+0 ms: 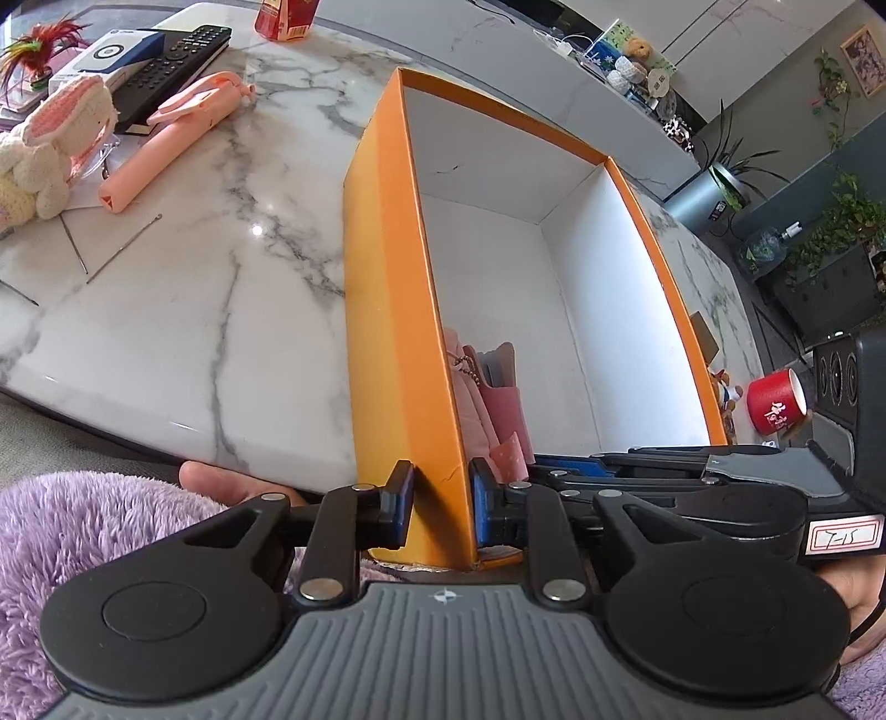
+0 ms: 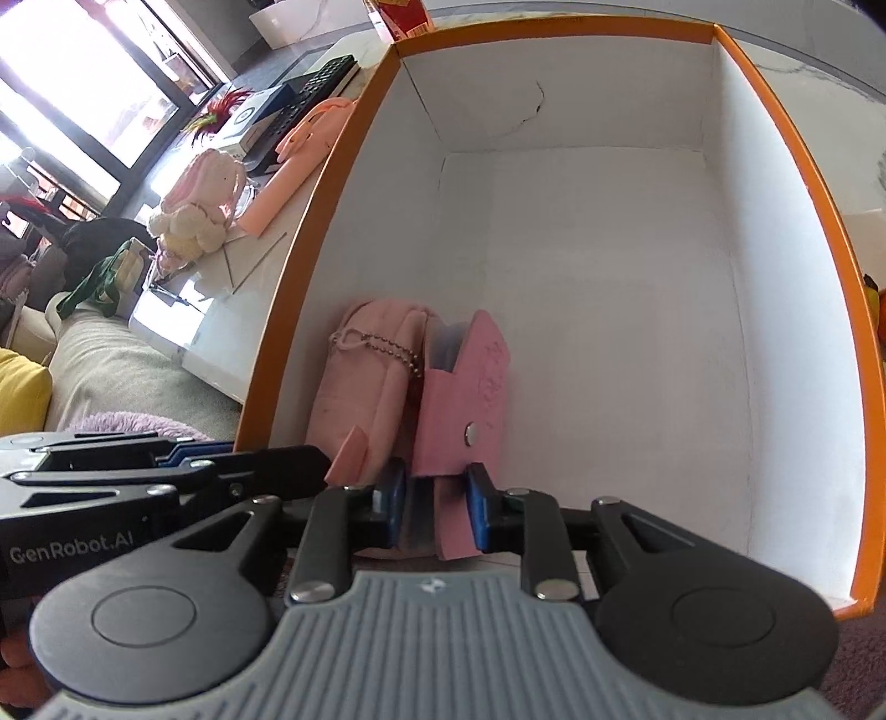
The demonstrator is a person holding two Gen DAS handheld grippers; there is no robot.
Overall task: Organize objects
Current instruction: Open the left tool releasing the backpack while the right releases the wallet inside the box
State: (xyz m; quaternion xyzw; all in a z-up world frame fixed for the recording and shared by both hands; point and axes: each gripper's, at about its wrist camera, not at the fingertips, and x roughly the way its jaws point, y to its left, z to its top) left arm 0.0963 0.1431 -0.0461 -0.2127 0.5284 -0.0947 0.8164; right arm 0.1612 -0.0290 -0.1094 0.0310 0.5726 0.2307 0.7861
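An orange box [image 1: 387, 310] with a white inside stands on the marble table; it also shows in the right wrist view [image 2: 819, 232]. My left gripper [image 1: 441, 507] is shut on the box's near corner wall. My right gripper [image 2: 434, 512] reaches into the box and is shut on a pink case with a snap button [image 2: 465, 404]. A light pink pouch with a ball chain [image 2: 360, 387] lies beside the case against the box's left wall. The case and pouch show partly in the left wrist view [image 1: 493, 399].
On the table left of the box lie a pink folding stick [image 1: 171, 138], a crochet bunny [image 1: 50, 144], a black remote [image 1: 171, 61], a white-blue carton [image 1: 105, 55] and a red carton [image 1: 285, 16]. A red cup [image 1: 775, 407] stands to the right.
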